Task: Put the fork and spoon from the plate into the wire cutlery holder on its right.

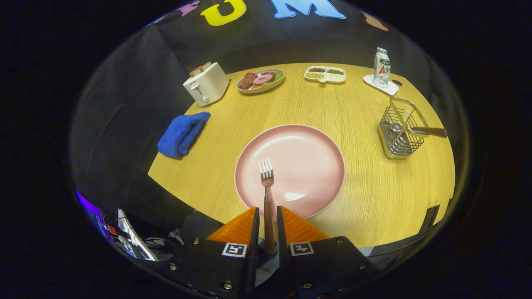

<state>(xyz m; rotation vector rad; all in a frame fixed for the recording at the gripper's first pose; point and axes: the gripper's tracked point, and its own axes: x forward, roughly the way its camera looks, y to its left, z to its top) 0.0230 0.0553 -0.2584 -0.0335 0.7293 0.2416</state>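
A fork with a wooden handle sticks out forward between my fingers, its tines over the near part of the pink plate. My gripper is shut on the fork's handle. The plate lies in the middle of the round wooden table and holds nothing else. To the plate's right stands the wire cutlery holder. A utensil with a dark handle rests in it, leaning out to the right; its head is hidden inside the wires.
A blue cloth lies left of the plate. Beyond it stand a white toaster, a dish of food, a divided tray and a bottle on a coaster. The table's near edge runs just ahead of my fingers.
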